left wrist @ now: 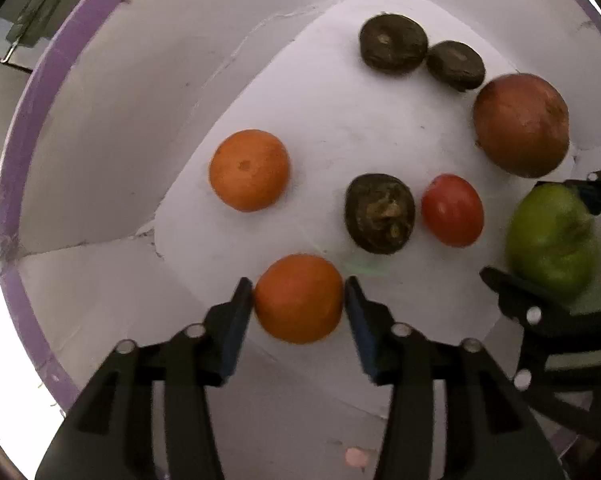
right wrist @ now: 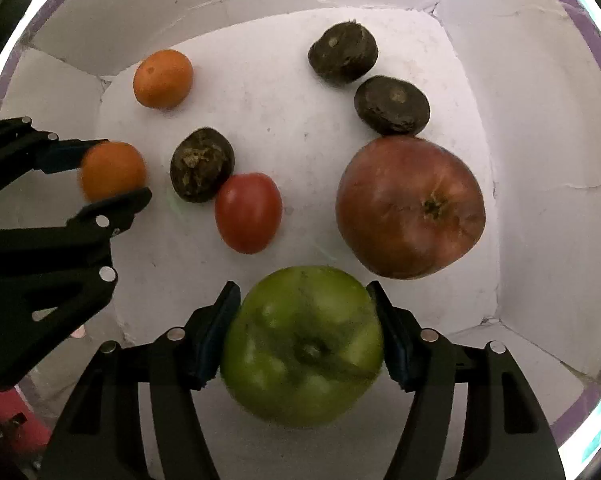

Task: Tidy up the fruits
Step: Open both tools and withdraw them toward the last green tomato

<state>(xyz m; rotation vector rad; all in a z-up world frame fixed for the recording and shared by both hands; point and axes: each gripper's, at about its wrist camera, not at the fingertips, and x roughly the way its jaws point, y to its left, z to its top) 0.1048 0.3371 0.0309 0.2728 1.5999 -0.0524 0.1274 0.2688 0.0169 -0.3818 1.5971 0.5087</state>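
Both grippers point down into a white box (left wrist: pixel 100 140) with a purple rim. My left gripper (left wrist: pixel 298 284) stands open around a small orange (left wrist: pixel 298 298), which is blurred and sits low over the box floor; the pads stand right beside it. My right gripper (right wrist: pixel 304 287) is open around a blurred green apple (right wrist: pixel 302 344), its pads close to both sides. In the right wrist view the left gripper (right wrist: pixel 122 168) and its orange (right wrist: pixel 112 170) show at the left. The right gripper (left wrist: pixel 540 232) and green apple (left wrist: pixel 550 236) appear at the right edge of the left wrist view.
On the box floor lie a second orange (left wrist: pixel 249 170), a red tomato (left wrist: pixel 452 210), a large red apple (right wrist: pixel 410 206) and three dark wrinkled fruits (left wrist: pixel 379 213) (left wrist: pixel 392 46) (left wrist: pixel 455 65). The box walls (right wrist: pixel 540 140) rise on all sides.
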